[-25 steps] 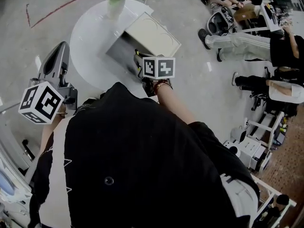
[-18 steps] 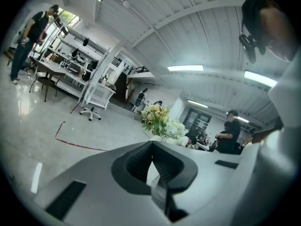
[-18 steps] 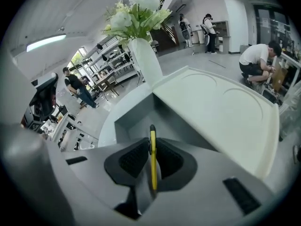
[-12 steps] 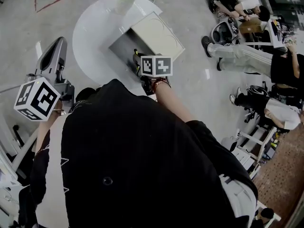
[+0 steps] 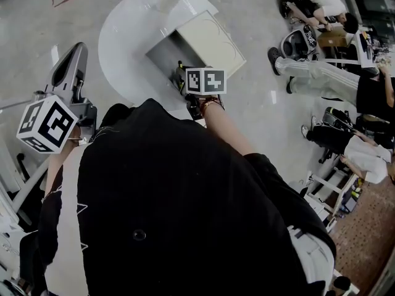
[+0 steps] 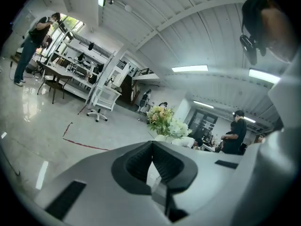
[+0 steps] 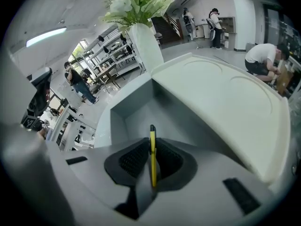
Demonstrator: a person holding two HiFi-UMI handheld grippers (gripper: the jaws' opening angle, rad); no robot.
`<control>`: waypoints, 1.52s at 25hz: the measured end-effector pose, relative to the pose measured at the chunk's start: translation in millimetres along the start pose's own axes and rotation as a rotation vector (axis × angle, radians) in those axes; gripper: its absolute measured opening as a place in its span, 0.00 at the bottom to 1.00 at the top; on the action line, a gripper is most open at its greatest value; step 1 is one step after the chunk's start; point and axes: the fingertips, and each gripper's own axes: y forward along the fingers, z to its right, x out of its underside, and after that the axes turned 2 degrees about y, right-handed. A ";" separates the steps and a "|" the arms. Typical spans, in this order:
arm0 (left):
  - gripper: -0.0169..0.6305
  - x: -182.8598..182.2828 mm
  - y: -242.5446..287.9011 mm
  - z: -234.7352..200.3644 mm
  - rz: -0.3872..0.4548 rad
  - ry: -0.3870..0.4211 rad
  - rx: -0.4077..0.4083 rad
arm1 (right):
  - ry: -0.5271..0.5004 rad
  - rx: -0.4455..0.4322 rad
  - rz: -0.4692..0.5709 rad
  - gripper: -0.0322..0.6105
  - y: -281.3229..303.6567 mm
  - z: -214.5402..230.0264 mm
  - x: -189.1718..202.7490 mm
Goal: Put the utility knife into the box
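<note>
The right gripper (image 7: 151,145) has its jaws clamped on a yellow utility knife (image 7: 152,157), held just above the open grey box (image 7: 141,112) on the round white tabletop (image 5: 126,36). The left gripper (image 6: 152,147), jaws together, hangs well apart.

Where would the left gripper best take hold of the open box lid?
Probably the lid's free long edge, the one away from the box cavity, approached from the far right. It is a thin flat panel folded open, and that edge stands clear.
</note>
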 end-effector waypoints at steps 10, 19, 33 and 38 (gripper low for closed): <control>0.04 -0.5 -5.8 -2.6 0.006 0.001 -0.019 | -0.028 0.001 -0.037 0.14 6.7 0.4 1.3; 0.04 -0.6 -5.1 -9.9 0.001 0.000 -0.036 | -0.036 0.013 -0.066 0.13 15.9 4.5 1.8; 0.04 2.6 1.3 -15.5 -0.019 -0.009 -0.037 | -0.031 0.023 -0.098 0.13 20.8 6.2 6.4; 0.04 3.2 9.5 -15.6 -0.029 -0.015 -0.032 | -0.029 0.017 -0.102 0.13 22.2 7.7 3.2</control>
